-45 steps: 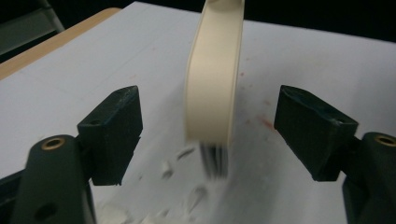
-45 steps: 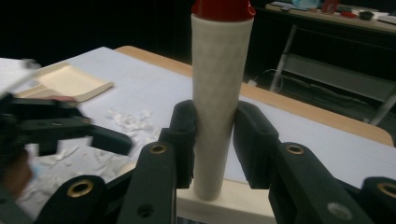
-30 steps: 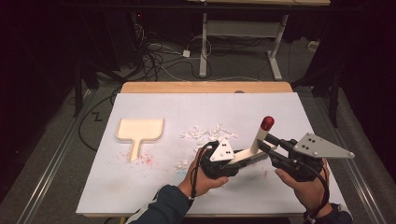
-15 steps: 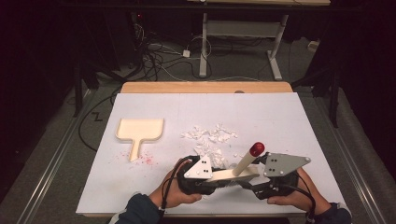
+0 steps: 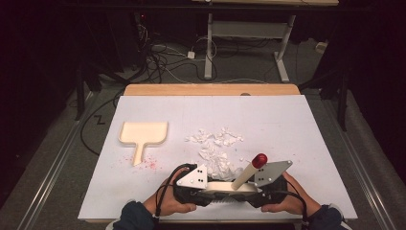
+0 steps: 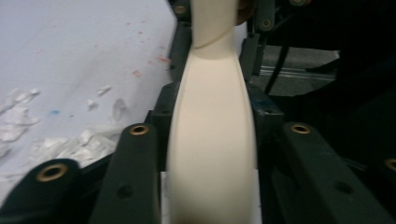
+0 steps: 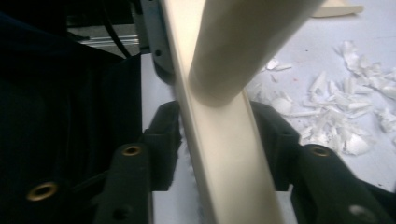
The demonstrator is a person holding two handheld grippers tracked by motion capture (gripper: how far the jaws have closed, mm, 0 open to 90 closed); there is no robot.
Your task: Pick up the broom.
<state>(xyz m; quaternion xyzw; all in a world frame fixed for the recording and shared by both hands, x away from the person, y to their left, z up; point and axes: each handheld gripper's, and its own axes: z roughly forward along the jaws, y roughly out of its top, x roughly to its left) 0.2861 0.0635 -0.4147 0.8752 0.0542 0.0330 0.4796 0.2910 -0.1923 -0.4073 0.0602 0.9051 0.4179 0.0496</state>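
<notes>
A cream-coloured brush (image 5: 225,186) lies crosswise at the near edge of the white table (image 5: 306,124), its long axis running left to right between the two grippers. Its handle (image 5: 246,173) rises at a slant from the body, up and toward the right, and ends in a red knob (image 5: 259,160). Short bristles hang as a fringe under the body.

The left gripper (image 5: 191,184) clamps one end of the brush; in the left gripper view the jaws press on both sides of the smooth cream body (image 6: 212,135). The right gripper (image 5: 261,184) clamps the other end, and in the right gripper view its jaws close on the cream bar (image 7: 224,154) with the round handle (image 7: 243,42) crossing above it.

A scatter of white paper scraps (image 5: 215,146) lies just beyond the brush. A cream dustpan (image 5: 142,134) sits well apart to the left, handle toward the person, with faint red specks (image 5: 151,163) beside it.
</notes>
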